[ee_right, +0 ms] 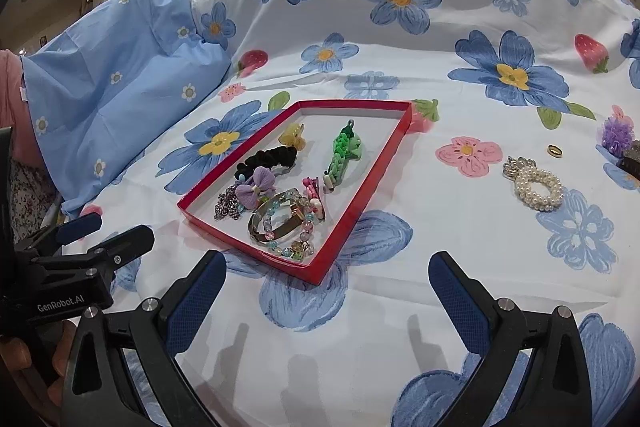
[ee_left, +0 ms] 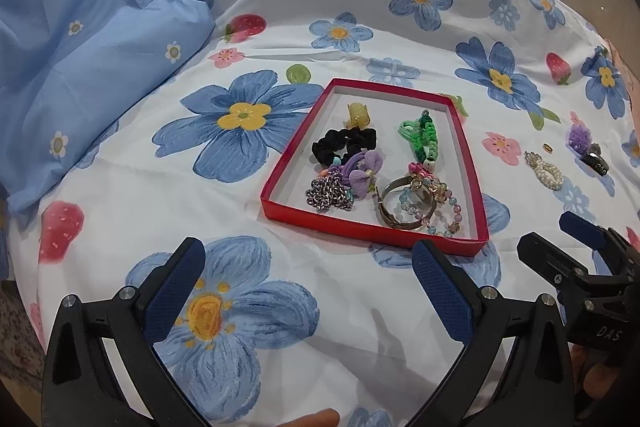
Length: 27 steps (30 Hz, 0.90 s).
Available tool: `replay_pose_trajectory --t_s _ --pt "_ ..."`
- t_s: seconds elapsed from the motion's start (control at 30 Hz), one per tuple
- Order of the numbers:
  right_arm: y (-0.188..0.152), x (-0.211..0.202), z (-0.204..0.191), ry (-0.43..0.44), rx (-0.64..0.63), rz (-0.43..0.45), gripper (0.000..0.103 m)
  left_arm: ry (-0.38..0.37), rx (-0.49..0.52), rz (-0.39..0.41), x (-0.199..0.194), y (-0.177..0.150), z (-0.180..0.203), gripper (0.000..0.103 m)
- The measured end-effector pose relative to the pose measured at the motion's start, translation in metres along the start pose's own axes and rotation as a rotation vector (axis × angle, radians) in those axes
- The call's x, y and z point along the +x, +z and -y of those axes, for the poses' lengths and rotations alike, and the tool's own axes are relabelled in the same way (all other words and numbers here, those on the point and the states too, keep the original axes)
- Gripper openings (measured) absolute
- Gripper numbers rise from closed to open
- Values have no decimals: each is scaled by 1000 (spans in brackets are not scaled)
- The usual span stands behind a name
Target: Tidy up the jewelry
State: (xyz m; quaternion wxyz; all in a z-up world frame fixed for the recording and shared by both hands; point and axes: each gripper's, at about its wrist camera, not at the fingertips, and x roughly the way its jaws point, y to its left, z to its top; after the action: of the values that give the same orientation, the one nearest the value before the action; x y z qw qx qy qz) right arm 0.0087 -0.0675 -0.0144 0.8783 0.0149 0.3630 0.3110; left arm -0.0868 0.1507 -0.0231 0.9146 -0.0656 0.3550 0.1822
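The pearl bracelet (ee_right: pixel 536 185) lies loose on the flowered bedsheet (ee_right: pixel 440 307), out to the right of the red tray (ee_right: pixel 344 239) and well apart from it; in the right wrist view it sits in the right middle of the frame, up and slightly right of the right gripper (ee_right: pixel 332 301), whose jaws are spread wide and hold nothing. Its ring lies flat, with the crown-shaped charm at the upper left end. Just beyond it rest a small gold ring (ee_right: pixel 555 150) and, at the right edge, a purple fluffy hair tie (ee_right: pixel 618 131) beside a dark item cut off by the frame. The left gripper (ee_left: pixel 308 285), also released and empty, hangs before the tray's near left corner, so the right one is plainly nearer the loose pieces and I would judge it the better reach. Inside the tray are a yellow claw clip (ee_left: pixel 357 115), a black scrunchie (ee_left: pixel 344 143), a green woven band (ee_left: pixel 424 135), a purple bow tie (ee_left: pixel 362 173), a dark chain (ee_left: pixel 328 193), a metal bangle (ee_left: pixel 400 207) and a pastel bead bracelet (ee_left: pixel 436 211) overlapping it. The tray's far right part is bare.
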Motion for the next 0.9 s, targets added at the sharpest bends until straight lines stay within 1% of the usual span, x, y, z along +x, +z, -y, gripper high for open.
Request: replay_pose_trajectory --t_s 0.9 --pt "3 -3 -1 7 -7 11 102 -11 13 6 -2 1 1 103"
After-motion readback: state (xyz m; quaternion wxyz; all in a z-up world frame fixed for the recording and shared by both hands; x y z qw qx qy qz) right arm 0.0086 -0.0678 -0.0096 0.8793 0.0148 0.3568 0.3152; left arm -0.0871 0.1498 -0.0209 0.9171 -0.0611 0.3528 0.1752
